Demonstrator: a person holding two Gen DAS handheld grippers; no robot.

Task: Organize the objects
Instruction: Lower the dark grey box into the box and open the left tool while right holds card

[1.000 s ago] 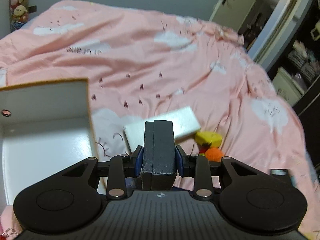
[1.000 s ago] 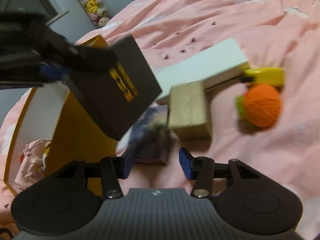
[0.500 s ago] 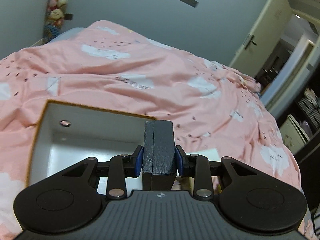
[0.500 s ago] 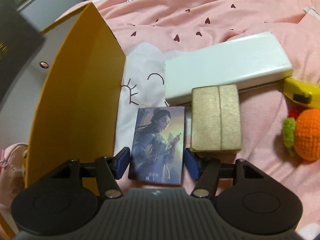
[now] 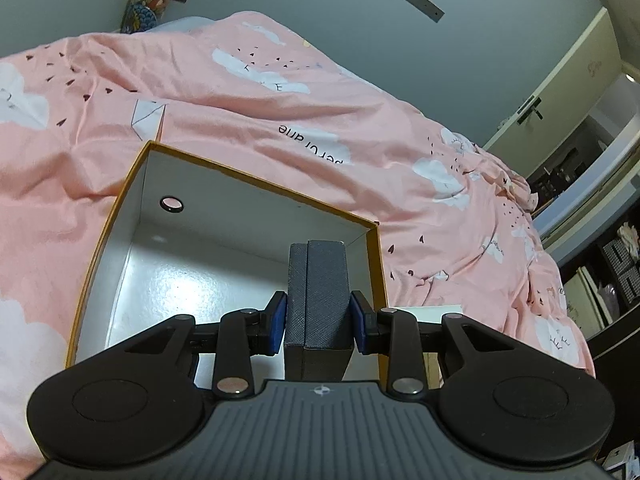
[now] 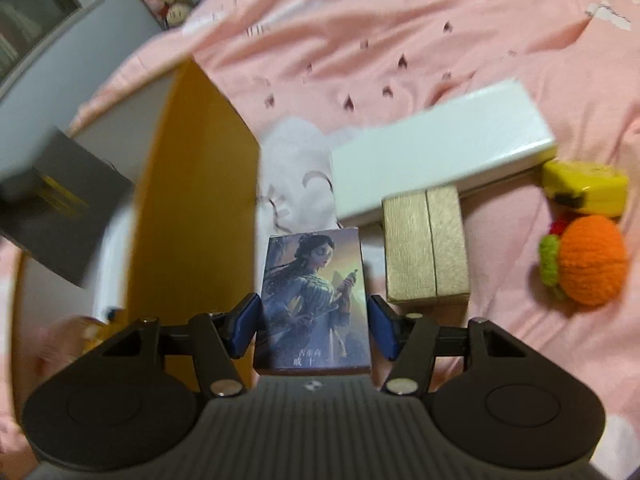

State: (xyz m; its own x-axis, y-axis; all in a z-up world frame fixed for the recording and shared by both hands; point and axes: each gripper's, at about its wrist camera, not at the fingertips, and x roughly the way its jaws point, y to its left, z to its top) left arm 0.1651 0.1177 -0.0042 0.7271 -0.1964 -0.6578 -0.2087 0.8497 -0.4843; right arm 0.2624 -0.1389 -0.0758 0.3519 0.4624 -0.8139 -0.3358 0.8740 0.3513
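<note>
- The view from the right hand is smeared by motion blur; the left edge of it, where a dark box with gold marks shows, is hardest to read.
- The left gripper (image 5: 319,317) has its blue pads pressed on both sides of a dark box (image 5: 318,286), which stands on edge between them. The box's lower end is hidden behind the gripper body.
- That dark box hangs over the open yellow-edged carton (image 5: 256,184), near its right wall. The carton's white floor shows no other thing; its near side is cut off by the gripper.
- The right gripper (image 6: 312,326) straddles a picture card box (image 6: 314,300) lying flat on the pink bedspread (image 6: 400,20). Its jaws are closing, with thin gaps at both pads, so it is not gripped.
- The card box lies just right of the carton's yellow outer wall (image 6: 196,200).
- Beside it lies a gold box (image 6: 426,244), touching a long white box (image 6: 440,152) behind it.
- Farther right sit a yellow toy (image 6: 584,188) and an orange knitted toy (image 6: 588,266), close together.
</note>
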